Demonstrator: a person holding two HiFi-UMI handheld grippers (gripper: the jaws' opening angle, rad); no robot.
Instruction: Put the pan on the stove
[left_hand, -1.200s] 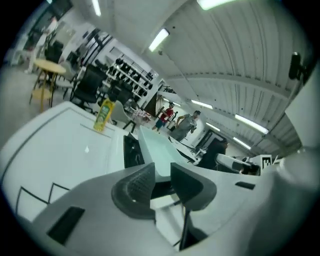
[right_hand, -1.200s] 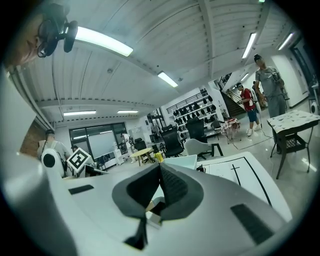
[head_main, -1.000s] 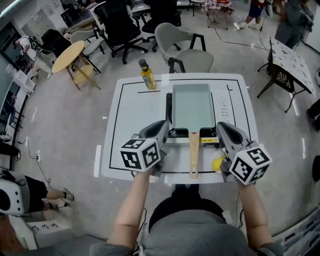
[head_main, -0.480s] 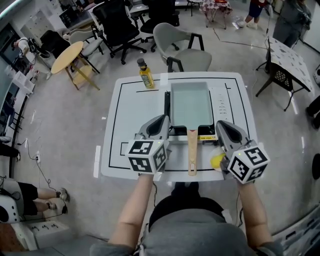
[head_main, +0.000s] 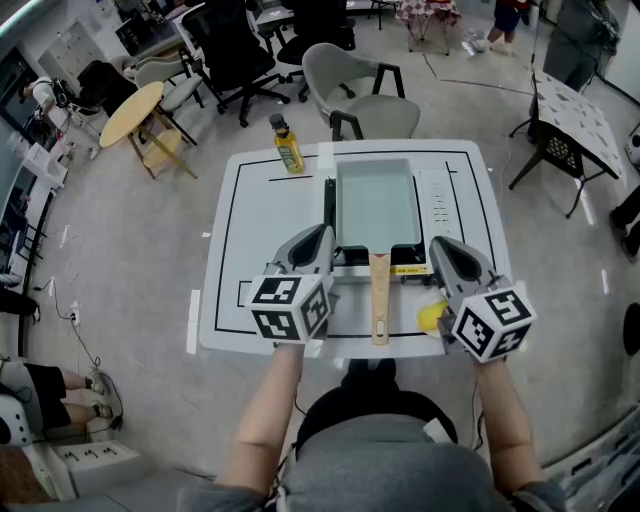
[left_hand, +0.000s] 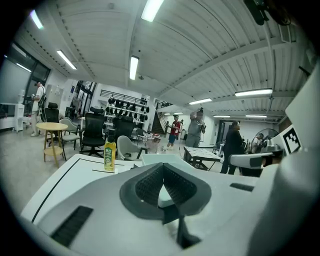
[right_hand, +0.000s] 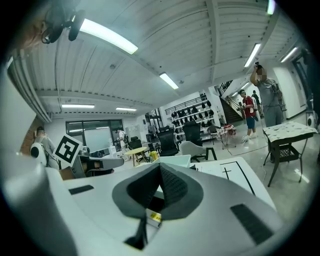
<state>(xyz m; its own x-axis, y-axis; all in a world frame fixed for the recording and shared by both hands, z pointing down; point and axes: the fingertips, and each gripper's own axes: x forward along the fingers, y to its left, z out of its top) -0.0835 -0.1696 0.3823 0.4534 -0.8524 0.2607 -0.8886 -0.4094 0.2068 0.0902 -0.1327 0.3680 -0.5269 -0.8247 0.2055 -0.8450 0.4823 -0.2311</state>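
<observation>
A pale rectangular pan (head_main: 377, 203) with a wooden handle (head_main: 380, 300) sits on a dark portable stove (head_main: 331, 212) in the middle of the white table (head_main: 262, 210); its handle points toward me. My left gripper (head_main: 322, 240) is shut and empty, just left of the handle near the stove's front. My right gripper (head_main: 438, 250) is shut and empty on the handle's right. In the left gripper view the closed pads (left_hand: 163, 181) frame the pan's rim (left_hand: 158, 159). The right gripper view shows its shut pads (right_hand: 161, 181) in front of the pan (right_hand: 175, 160).
A yellow oil bottle (head_main: 288, 149) stands at the table's far left corner. Something yellow (head_main: 431, 317) lies near the front edge beside the right gripper. Chairs (head_main: 362, 92), a round wooden table (head_main: 137, 111) and a folding table (head_main: 578, 124) stand around. People stand in the background.
The left gripper's jaws have closed. Both grippers have drifted slightly, staying beside the pan's handle. The pan rests on the stove as before.
</observation>
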